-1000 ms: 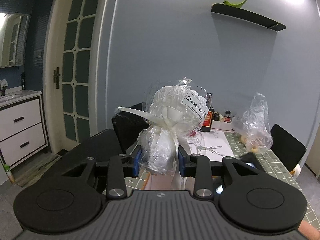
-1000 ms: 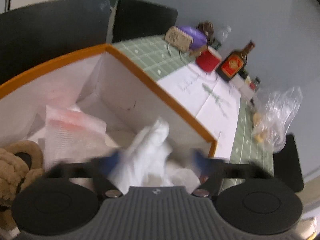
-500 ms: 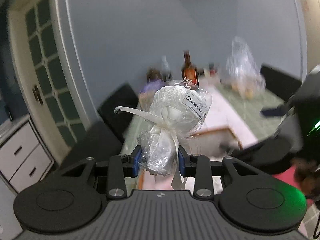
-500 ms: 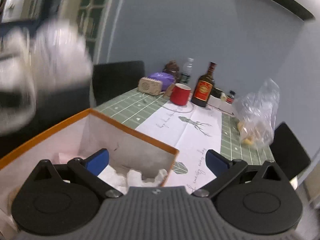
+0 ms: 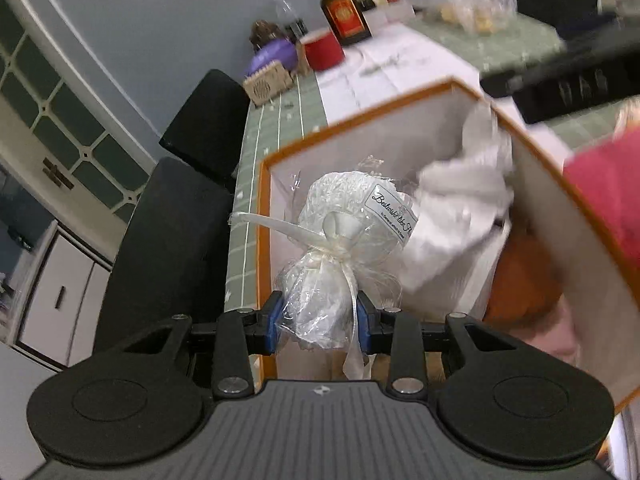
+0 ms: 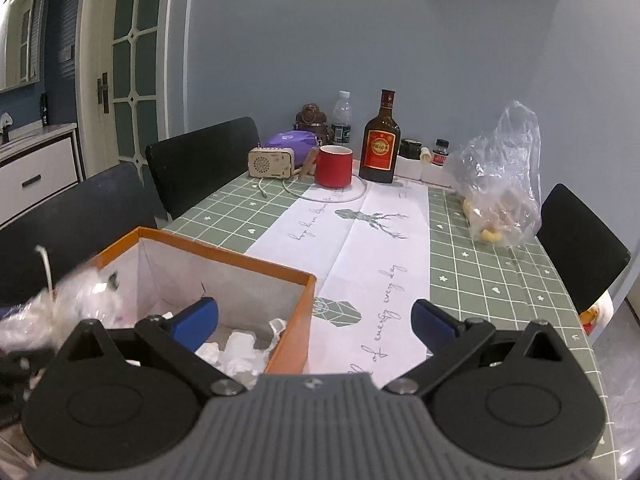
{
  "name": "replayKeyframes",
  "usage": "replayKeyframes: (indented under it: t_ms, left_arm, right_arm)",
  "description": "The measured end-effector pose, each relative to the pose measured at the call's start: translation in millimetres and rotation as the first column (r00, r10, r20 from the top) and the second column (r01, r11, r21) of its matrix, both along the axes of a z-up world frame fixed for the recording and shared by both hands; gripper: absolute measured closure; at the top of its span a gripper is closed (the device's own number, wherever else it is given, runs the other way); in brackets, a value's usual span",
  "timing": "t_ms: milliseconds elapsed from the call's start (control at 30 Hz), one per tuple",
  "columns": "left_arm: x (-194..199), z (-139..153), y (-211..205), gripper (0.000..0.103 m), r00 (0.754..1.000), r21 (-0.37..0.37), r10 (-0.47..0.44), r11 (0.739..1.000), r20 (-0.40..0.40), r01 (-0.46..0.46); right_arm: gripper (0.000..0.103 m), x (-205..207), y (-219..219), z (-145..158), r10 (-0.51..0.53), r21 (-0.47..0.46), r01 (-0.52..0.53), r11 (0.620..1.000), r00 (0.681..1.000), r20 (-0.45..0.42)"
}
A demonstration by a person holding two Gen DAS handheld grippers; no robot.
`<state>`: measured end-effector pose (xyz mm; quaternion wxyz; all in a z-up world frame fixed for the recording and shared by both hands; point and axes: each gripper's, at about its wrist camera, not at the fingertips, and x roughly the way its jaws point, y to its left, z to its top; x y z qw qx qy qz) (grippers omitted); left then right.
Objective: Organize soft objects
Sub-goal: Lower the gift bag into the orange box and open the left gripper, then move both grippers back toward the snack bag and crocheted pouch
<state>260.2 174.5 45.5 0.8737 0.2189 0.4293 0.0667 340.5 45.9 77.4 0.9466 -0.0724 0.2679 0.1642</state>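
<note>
My left gripper point(image 5: 318, 322) is shut on a white soft item wrapped in clear cellophane point(image 5: 352, 228) with a cream ribbon and a label, held above the open orange-rimmed box point(image 5: 262, 216). Inside the box lie a white cloth point(image 5: 460, 208) and an orange soft thing point(image 5: 520, 280). My right gripper point(image 6: 316, 322) is open and empty above the box's near right corner point(image 6: 304, 320); crumpled white cloth point(image 6: 240, 356) shows inside. The wrapped item appears blurred at the left of the right wrist view point(image 6: 68, 300).
On the green checked table point(image 6: 480, 280) stand a red mug point(image 6: 334, 166), a brown bottle point(image 6: 380, 140), a small wooden radio point(image 6: 271, 162), a purple bundle point(image 6: 294, 140) and a clear plastic bag point(image 6: 504, 192). Black chairs point(image 6: 204, 160) stand along both sides.
My left gripper has tilted down and carried the wrapped item over the box. My right gripper has drawn back from the box and levelled out, open.
</note>
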Motion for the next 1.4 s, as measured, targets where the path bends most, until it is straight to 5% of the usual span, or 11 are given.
replayKeyframes:
  t_ms: [100, 433, 700, 800, 833, 967, 1200, 1400]
  left_arm:
    - [-1.9, 3.0, 1.6, 0.045, 1.0, -0.003, 0.01, 1.0, 0.019, -0.01]
    - [-5.8, 10.6, -0.6, 0.034, 0.998, 0.047, 0.011, 0.999, 0.065, -0.014]
    - [-29.6, 56.4, 3.9, 0.03, 0.956, -0.115, 0.033, 0.993, 0.292, 0.0]
    - [-39.4, 70.0, 3.9, 0.029, 0.924, -0.134, 0.08, 0.99, 0.374, -0.032]
    - [-43.2, 75.1, 4.3, 0.028, 0.911, -0.144, 0.099, 0.989, 0.4, -0.044]
    - [-51.6, 90.2, 14.9, 0.028, 0.858, -0.216, 0.166, 0.974, 0.487, -0.066]
    - [-45.2, 92.4, 25.9, 0.028, 0.854, -0.227, 0.201, 0.969, 0.481, -0.1]
    - [-34.6, 81.3, 37.6, 0.029, 0.865, -0.23, 0.241, 0.961, 0.441, -0.151]
  right_arm:
    - [0.002, 0.8, -0.9, -1.7, -0.013, -0.007, 0.013, 1.0, 1.0, -0.005]
    - [0.002, -2.2, 3.6, -1.8, 0.006, -0.019, -0.006, 1.0, 1.0, -0.005]
    - [0.002, -5.7, 0.9, 3.2, 0.022, 0.006, -0.022, 1.0, 1.0, -0.002]
    - [0.003, -10.5, 0.0, 6.5, 0.102, 0.107, -0.099, 0.989, 0.994, -0.024]
    - [0.007, -12.3, 1.6, 7.3, 0.153, 0.147, -0.146, 0.978, 0.987, -0.041]
    - [0.079, -19.5, 22.9, 4.6, 0.343, 0.266, -0.298, 0.917, 0.929, -0.139]
    - [0.093, -38.2, 87.9, -15.2, 0.503, 0.3, -0.431, 0.851, 0.833, -0.232]
    - [0.093, -30.5, 114.9, -28.0, 0.459, 0.252, -0.396, 0.883, 0.841, -0.287]
